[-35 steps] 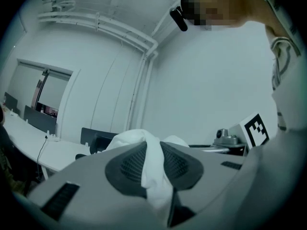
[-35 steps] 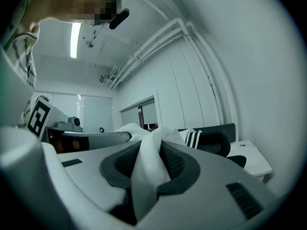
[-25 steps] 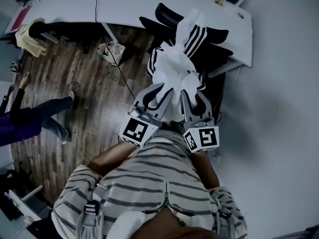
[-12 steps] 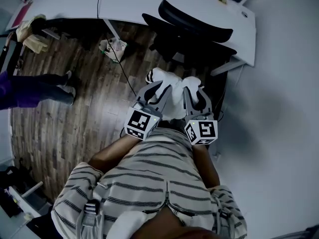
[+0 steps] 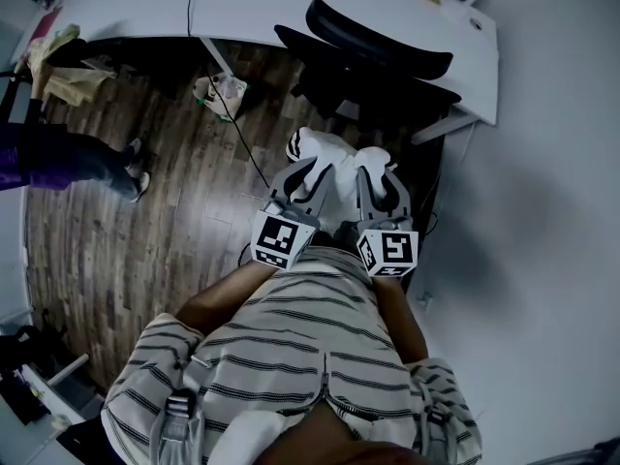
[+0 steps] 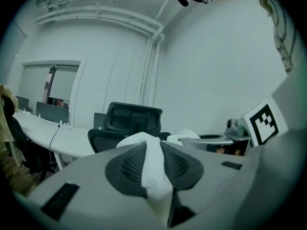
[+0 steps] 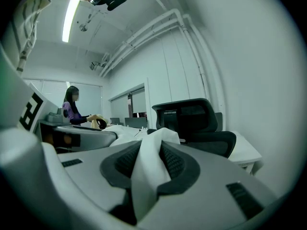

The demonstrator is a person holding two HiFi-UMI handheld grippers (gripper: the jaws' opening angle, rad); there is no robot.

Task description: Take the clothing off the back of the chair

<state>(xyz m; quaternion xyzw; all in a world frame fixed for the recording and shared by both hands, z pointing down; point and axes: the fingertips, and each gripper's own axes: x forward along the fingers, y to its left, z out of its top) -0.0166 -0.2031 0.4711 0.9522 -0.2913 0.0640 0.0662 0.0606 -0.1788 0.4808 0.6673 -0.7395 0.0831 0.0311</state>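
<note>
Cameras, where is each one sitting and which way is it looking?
Head view: on the person's head, looking steeply down at the left gripper, right gripper, white clothing and black chair; the striped shirt shows.
Left gripper view: on the left gripper, looking along its jaws, shut on the clothing, toward the chair.
Right gripper view: on the right gripper, likewise facing the chair; another person is far left.
Shared: both gripper views show pinched clothing and the chair beyond.

Striped shirt (image 5: pixel 291 347), grey left gripper (image 5: pixel 308 170), grey right gripper (image 5: pixel 373 172), square-marker cubes (image 5: pixel 282 239)
</note>
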